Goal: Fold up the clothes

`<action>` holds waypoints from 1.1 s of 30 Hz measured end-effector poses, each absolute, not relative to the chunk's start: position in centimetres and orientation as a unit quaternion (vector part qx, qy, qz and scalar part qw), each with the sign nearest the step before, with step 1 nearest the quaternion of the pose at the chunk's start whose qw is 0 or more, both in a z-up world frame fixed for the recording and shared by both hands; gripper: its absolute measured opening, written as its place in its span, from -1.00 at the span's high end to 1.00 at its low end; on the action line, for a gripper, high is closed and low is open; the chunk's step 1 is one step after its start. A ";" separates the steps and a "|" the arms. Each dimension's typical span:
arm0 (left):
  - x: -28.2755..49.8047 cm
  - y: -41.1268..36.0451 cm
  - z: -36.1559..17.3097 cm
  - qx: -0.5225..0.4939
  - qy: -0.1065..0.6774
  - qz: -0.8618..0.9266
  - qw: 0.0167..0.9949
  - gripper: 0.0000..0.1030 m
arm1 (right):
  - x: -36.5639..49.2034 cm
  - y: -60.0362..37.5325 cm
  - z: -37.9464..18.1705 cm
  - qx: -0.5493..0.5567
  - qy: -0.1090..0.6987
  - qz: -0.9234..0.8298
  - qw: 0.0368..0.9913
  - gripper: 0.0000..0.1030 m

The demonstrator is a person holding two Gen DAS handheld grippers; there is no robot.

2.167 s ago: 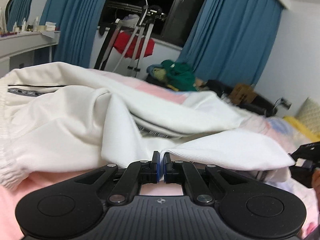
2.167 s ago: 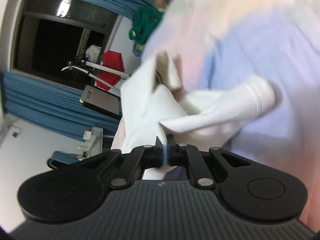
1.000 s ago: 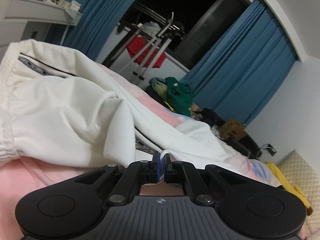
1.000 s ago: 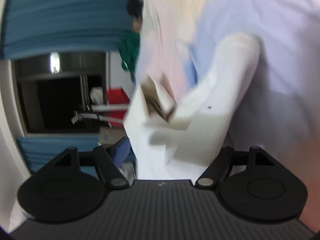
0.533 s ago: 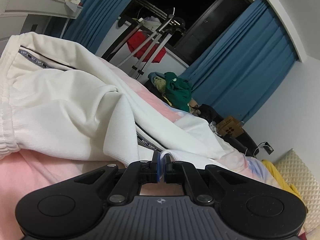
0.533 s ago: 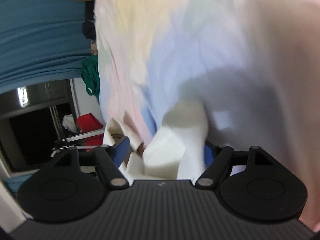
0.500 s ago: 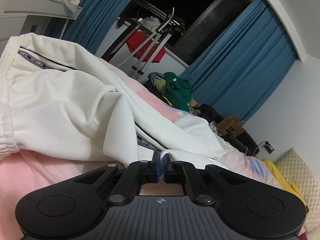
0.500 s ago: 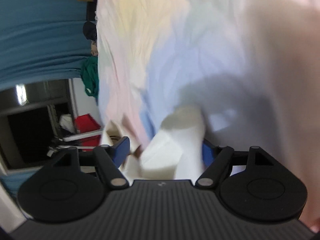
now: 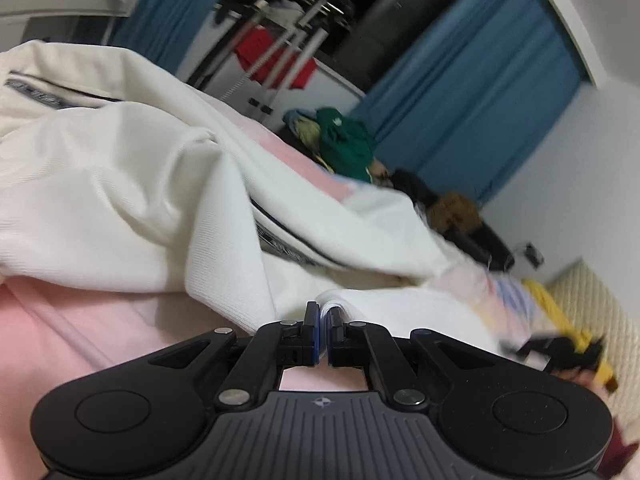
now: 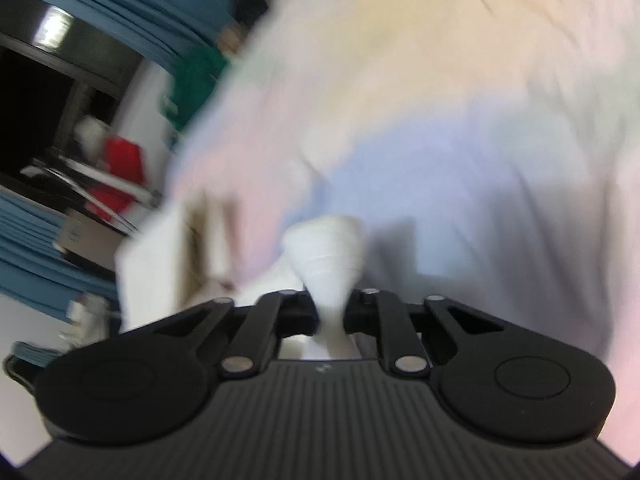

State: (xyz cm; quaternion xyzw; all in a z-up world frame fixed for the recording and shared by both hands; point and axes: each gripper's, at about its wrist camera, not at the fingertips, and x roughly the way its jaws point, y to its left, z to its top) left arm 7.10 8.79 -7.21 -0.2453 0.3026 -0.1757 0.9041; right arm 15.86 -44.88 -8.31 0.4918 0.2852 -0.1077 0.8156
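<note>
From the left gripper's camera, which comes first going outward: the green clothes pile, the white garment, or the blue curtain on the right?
In the left wrist view, starting at the left gripper:
1. White garment: pinched in the jaws, spread to the left.
2. Green clothes pile: past the bed's far edge, centre.
3. Blue curtain: at the far wall, upper right.

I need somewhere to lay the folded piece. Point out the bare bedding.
Bare pink sheet lies left of the left gripper, under the white garment. The right view shows open pastel sheet beyond the right gripper. The garment crowds the middle.
</note>
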 end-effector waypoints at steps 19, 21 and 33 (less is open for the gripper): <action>7.6 9.9 -10.3 -0.369 0.411 -0.190 0.812 -0.38 | 7.5 -52.8 -12.1 0.607 0.231 -0.271 0.711 0.79; 6.9 11.5 -10.2 -0.401 0.391 -0.167 0.811 -0.58 | 7.6 -52.2 -11.4 0.597 0.228 -0.271 0.720 0.79; 7.6 20.2 -14.5 -0.589 0.283 0.074 0.753 -0.40 | 10.6 -48.7 -10.2 0.554 0.264 -0.232 0.755 -0.04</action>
